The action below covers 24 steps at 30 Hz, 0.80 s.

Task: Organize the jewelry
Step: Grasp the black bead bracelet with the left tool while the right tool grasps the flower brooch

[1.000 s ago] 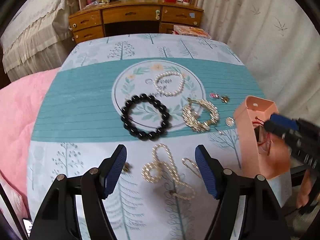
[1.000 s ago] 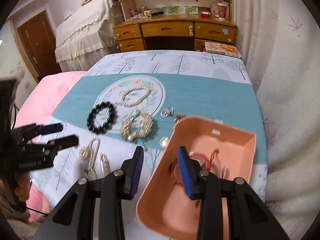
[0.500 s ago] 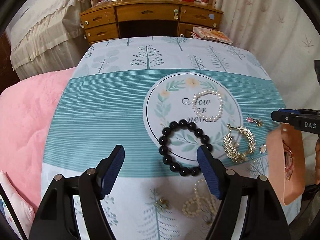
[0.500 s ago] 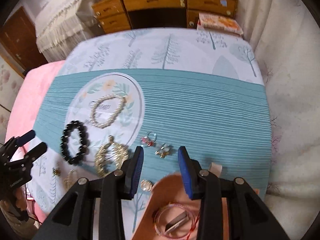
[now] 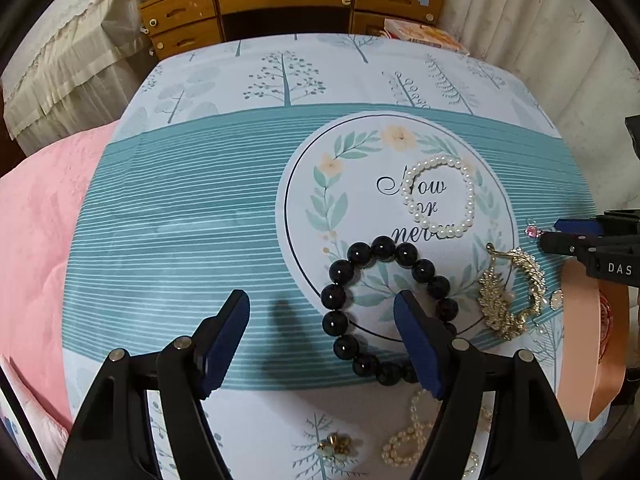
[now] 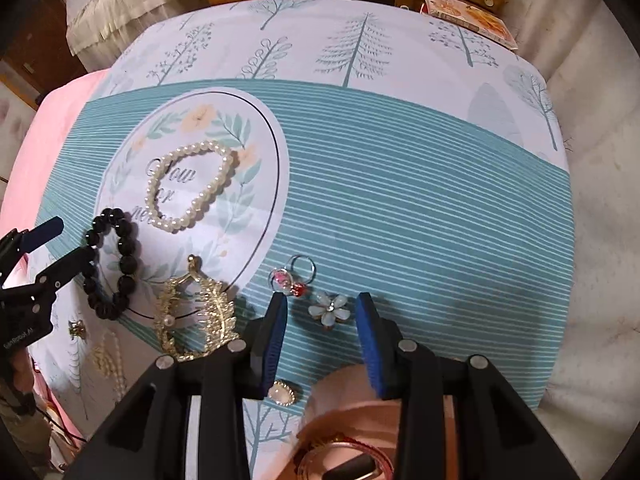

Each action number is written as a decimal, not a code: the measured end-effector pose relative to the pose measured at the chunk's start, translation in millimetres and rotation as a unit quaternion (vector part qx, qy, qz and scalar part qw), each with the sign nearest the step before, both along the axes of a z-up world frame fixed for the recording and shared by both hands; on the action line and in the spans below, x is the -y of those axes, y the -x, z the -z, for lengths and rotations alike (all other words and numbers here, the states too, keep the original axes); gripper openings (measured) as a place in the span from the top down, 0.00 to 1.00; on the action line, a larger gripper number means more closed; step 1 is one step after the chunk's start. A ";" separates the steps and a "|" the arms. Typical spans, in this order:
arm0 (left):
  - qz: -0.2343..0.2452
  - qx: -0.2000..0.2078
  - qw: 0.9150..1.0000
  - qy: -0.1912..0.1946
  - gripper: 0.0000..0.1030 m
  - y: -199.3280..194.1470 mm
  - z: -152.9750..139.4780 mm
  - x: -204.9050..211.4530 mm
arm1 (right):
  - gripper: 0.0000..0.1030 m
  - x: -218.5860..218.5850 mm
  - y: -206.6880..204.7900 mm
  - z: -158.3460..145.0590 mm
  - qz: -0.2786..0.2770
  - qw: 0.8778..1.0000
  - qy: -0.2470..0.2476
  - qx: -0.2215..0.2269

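Observation:
Jewelry lies on a printed teal and white cloth. My left gripper (image 5: 322, 312) is open above the left part of a black bead bracelet (image 5: 384, 308). A white pearl bracelet (image 5: 438, 196) lies beyond it, a gold comb (image 5: 512, 292) to its right. My right gripper (image 6: 322, 312) is open, its fingers on either side of a white flower brooch (image 6: 330, 310). A pink-stoned ring (image 6: 286, 280) lies just beyond its left finger. A peach box (image 6: 352, 432) with a red cord bracelet inside sits below it.
A pearl necklace (image 5: 408, 436) and a small gold earring (image 5: 334, 446) lie near the cloth's front edge. A small oval brooch (image 6: 282, 392) sits by the box. A wooden desk (image 5: 288, 0) stands behind. A pink quilt (image 5: 36, 240) lies to the left.
Both grippers have moved forward and down over the cloth. The left went from the pearl necklace to the black bracelet. The right left the box and now straddles the flower brooch.

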<state>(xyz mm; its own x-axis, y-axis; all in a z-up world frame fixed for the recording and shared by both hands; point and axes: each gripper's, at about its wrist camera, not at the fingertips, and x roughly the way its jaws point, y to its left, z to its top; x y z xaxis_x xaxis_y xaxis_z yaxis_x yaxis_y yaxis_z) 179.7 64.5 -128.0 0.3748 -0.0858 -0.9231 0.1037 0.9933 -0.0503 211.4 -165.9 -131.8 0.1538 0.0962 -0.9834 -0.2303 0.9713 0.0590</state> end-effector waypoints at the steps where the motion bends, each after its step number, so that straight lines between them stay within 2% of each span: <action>1: 0.001 -0.003 1.000 -0.001 0.32 -1.4 1.6 0.2 | 0.76 0.5 -0.3 -0.3 0.002 1.000 0.000 0.006; 2: 0.003 -0.008 1.000 -0.002 0.33 -3.2 4.1 1.0 | 0.80 1.4 -0.4 0.7 0.002 1.000 -0.001 0.007; 4: 0.006 -0.014 1.000 -0.004 0.35 -5.2 7.0 2.2 | 0.80 3.5 0.2 1.4 0.004 1.000 -0.012 0.004; 6: 0.010 -0.020 1.000 -0.007 0.44 -6.4 11.5 4.5 | 0.81 5.9 1.4 -0.4 0.011 1.000 -0.012 0.011; 7: 0.013 -0.026 1.000 -0.006 0.52 -7.2 14.1 5.3 | 0.81 8.1 2.1 -3.1 0.014 1.000 -0.015 0.016; 10: 0.014 -0.026 1.000 -0.008 0.62 -11.0 17.4 8.4 | 0.81 14.7 6.3 -13.6 0.025 0.999 -0.034 0.031; 12: 0.009 -0.023 1.000 -0.007 0.72 -10.7 16.4 8.1 | 0.81 18.4 11.2 -23.4 0.033 0.997 -0.050 0.045; 13: 0.008 -0.022 1.000 -0.006 0.88 -10.1 16.4 8.1 | 0.81 19.4 13.2 -27.4 0.037 0.997 -0.055 0.051; 16: 0.001 -0.018 1.000 0.008 0.88 -6.2 13.7 6.0 | 0.81 23.4 23.1 -41.9 0.049 0.994 -0.067 0.078; 19: -0.005 0.003 1.000 0.010 0.88 3.1 3.1 6.5 | 0.81 28.2 36.2 -55.0 0.058 0.989 -0.090 0.099; 24: -0.003 0.044 0.999 0.027 0.88 22.8 -28.2 13.0 | 0.81 36.1 64.4 -78.5 0.063 0.981 -0.122 0.134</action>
